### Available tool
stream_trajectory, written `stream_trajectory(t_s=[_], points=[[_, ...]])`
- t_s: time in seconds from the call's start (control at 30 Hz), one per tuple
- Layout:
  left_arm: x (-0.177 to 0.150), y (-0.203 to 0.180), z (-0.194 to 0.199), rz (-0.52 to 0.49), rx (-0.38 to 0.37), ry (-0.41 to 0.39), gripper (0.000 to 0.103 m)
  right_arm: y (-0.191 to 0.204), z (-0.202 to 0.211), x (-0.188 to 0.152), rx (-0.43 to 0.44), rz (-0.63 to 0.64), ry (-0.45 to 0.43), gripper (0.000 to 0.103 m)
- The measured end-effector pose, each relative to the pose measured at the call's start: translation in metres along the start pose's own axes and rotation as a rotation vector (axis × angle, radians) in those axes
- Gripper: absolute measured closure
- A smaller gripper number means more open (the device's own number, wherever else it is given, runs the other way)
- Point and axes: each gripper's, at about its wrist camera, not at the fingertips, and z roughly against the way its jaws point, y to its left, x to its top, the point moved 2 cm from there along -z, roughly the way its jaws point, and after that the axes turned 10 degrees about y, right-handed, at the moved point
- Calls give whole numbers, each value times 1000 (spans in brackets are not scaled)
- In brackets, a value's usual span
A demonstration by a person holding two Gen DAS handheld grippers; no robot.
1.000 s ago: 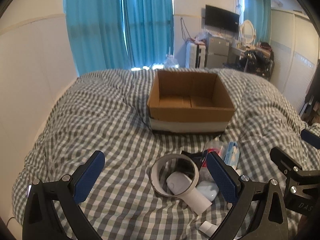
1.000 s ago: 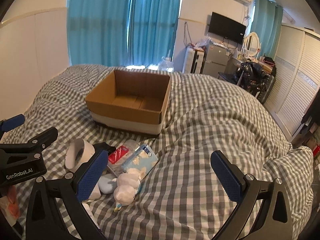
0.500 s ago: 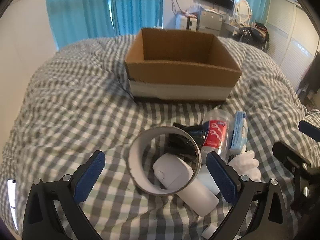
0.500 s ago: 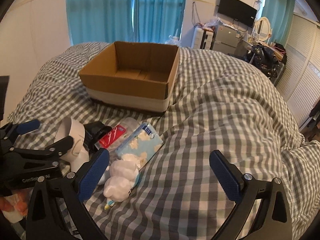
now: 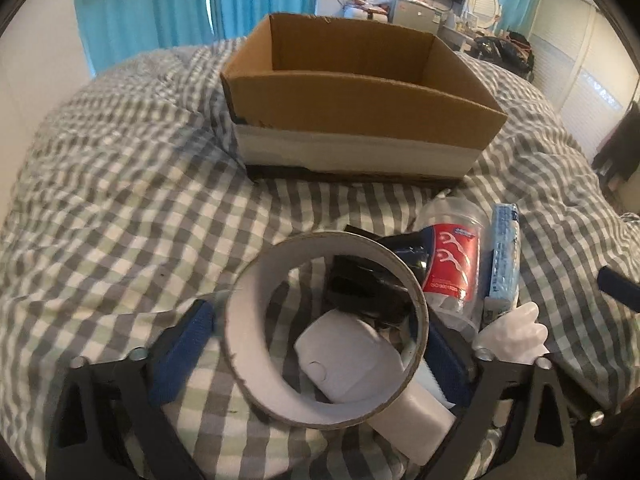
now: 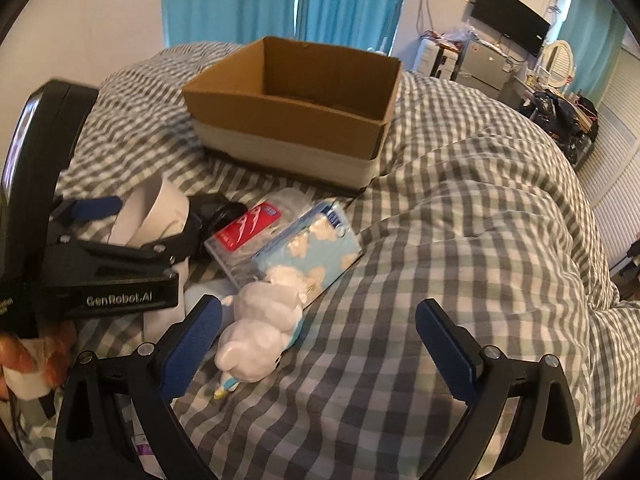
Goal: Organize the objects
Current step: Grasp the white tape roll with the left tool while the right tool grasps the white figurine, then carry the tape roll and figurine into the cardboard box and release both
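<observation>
A white VR controller with a ring (image 5: pixel 324 332) lies on the checked bed, also seen in the right wrist view (image 6: pixel 148 212). My left gripper (image 5: pixel 316 356) is open with its fingers on either side of the ring, low over it. Beside it lie a floss pick jar with a red label (image 5: pixel 452 264), a blue tissue pack (image 6: pixel 316 244), a black object (image 5: pixel 360 288) and a white plush toy (image 6: pixel 260 332). An open cardboard box (image 5: pixel 360 92) stands beyond them and looks empty. My right gripper (image 6: pixel 320 344) is open and empty, just right of the plush toy.
The checked duvet (image 6: pixel 460 220) bulges to the right of the box. Blue curtains (image 6: pixel 280 0) hang behind the bed. A TV (image 6: pixel 508 20) and cluttered furniture stand at the far right.
My left gripper has moved forward and down so its fingers now flank the controller ring. My right gripper has moved forward and lower toward the plush toy.
</observation>
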Motion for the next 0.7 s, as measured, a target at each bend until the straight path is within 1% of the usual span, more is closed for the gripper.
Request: stream_trajectory(t_s=[0.03,0.17,0.23,0.3,0.43,0.57,0.6,0.7], points=[[0,2,-2,2,-22,10,13,3,-3,0,2,14,12,10],[0,4,0,12,-42,0,14,10,-14,0,8,44,50,17],[-1,7,5,23,-48,-13,14,13,-18,-1,15,57,63,20],[-1,10,13,34,-38,-36,14,14,-22,0,35,69,76,24],[-2,14,31,36,-2,-88,14,21,-34,0,42,101,113,31],[-3,14,42,24,29,-112,14,29,-42,1,34,136,136,42],[-4,12,43,21,35,-116,14,30,-43,1,35,140,138,47],[-6,11,51,12,46,-132,14,31,-43,1,41,143,135,49]])
